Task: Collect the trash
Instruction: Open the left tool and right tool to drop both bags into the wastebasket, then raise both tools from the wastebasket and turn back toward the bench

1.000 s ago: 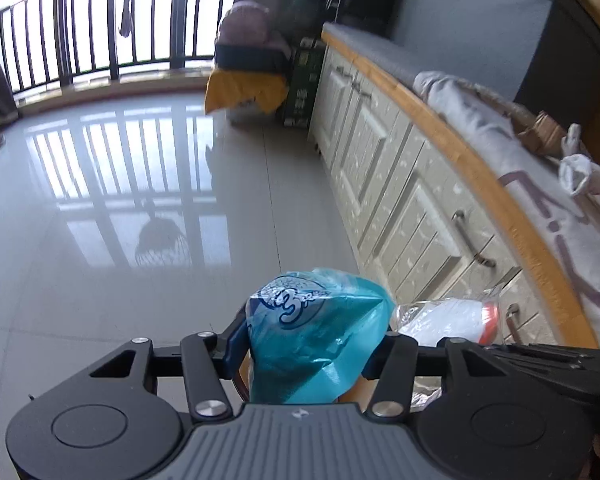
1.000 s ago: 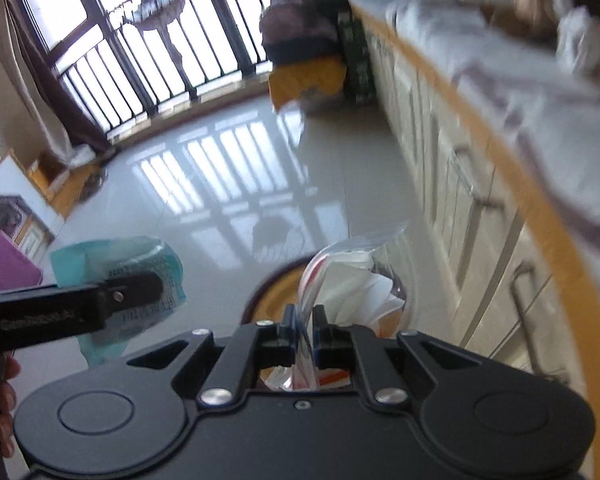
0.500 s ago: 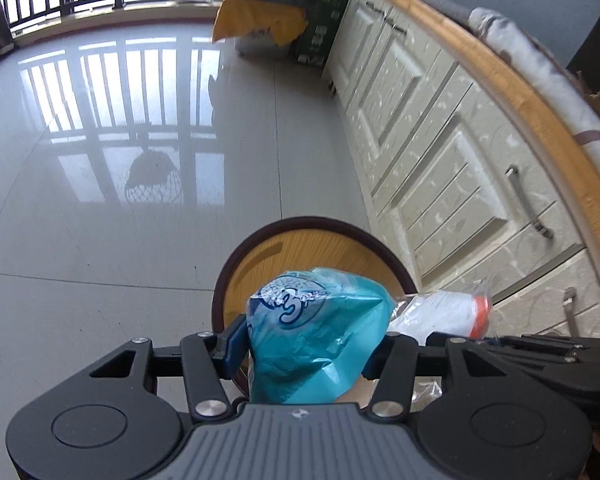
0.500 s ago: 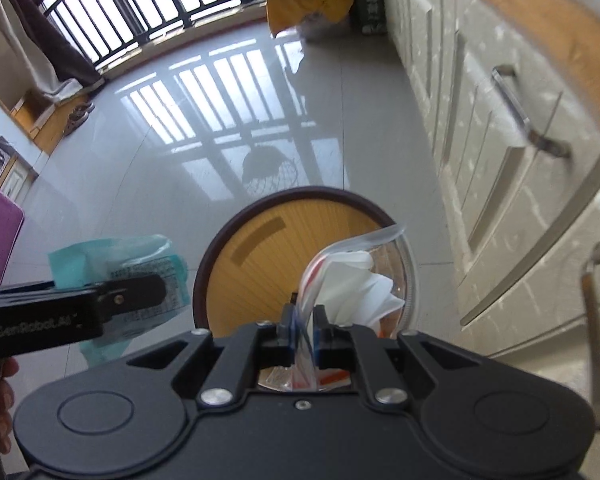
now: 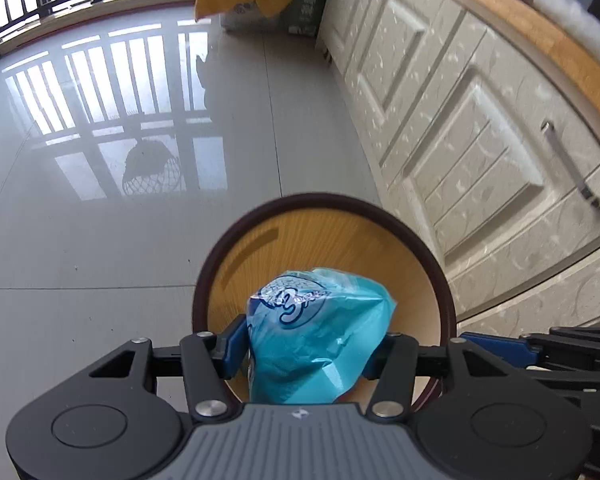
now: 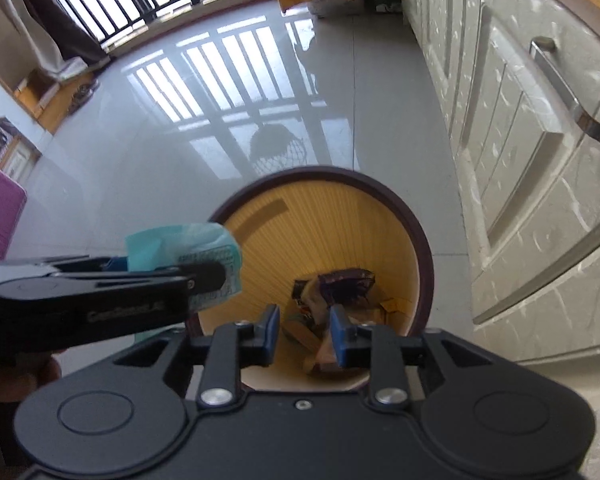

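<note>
Right fingers (image 6: 305, 330) just opened (nothing between); left fingers (image 5: 312, 346) clamp blue bag (image 5: 316, 332).

Right gripper (image 6: 304, 330): jaws just opened, nothing between them, poised over round bin (image 6: 418, 236) w/ wrappers (image 6: 340, 292) at bottom. Left gripper (image 6: 204, 276), at left, clamps teal bag (image 6: 188, 246) over bin's left rim. Cabinet doors (image 6: 520, 152) at right; tiled floor (image 6: 180, 140) beyond.
</note>
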A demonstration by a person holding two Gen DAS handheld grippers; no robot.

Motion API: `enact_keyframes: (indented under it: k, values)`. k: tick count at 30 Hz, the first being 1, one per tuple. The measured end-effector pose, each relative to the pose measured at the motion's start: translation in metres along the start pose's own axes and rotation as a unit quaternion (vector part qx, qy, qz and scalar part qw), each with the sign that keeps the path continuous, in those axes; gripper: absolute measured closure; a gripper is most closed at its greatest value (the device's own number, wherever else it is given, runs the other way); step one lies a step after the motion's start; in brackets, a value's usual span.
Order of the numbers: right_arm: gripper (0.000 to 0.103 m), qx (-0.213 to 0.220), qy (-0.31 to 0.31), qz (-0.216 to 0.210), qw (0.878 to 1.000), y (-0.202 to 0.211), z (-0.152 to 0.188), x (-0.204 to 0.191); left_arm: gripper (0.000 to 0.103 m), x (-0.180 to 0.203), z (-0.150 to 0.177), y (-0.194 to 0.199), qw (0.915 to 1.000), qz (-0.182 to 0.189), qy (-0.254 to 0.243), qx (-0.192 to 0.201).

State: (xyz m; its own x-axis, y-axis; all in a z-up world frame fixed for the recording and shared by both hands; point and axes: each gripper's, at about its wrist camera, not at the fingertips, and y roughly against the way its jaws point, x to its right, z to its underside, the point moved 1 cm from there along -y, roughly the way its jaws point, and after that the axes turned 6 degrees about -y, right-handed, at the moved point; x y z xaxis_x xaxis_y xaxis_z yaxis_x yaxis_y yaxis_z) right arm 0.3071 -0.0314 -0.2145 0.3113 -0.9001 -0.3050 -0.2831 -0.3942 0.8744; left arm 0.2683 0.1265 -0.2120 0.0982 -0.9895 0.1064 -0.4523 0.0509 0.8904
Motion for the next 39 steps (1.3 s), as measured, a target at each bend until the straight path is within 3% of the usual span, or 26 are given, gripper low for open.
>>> enact_keyframes:
  k: [3,9,14,16,24,35,39]
  values:
    - [0.074,-0.009,-0.001,0.006,1.0,-0.003,-0.001,0.004,0.049,0.001,0.001,-0.007,1.0,0.001,-0.003,-0.01]
    - [0.065,-0.026,0.004,0.028,0.999,-0.005,0.0,0.009,0.046,0.001,-0.002,-0.019,0.9995,0.016,0.012,-0.024]
    - [0.054,-0.023,0.006,0.042,0.999,-0.002,0.0,0.011,0.02,0.006,-0.002,-0.02,0.9992,-0.003,-0.013,-0.036]
    - [0.051,-0.029,0.006,0.044,0.999,-0.002,0.001,0.012,0.016,0.003,-0.001,-0.018,0.9992,-0.004,-0.008,-0.039]
    - [0.045,-0.036,0.022,0.048,0.998,0.002,0.003,0.012,0.011,-0.002,0.006,-0.009,0.9976,-0.021,-0.024,-0.062]
    - [0.016,-0.022,0.033,0.049,0.998,0.023,0.003,0.01,0.0,-0.012,0.009,0.018,0.998,-0.024,-0.016,-0.057]
    - [0.01,-0.007,0.03,0.05,0.998,0.035,0.002,0.008,0.0,-0.017,0.006,0.035,0.9984,-0.03,-0.017,-0.045]
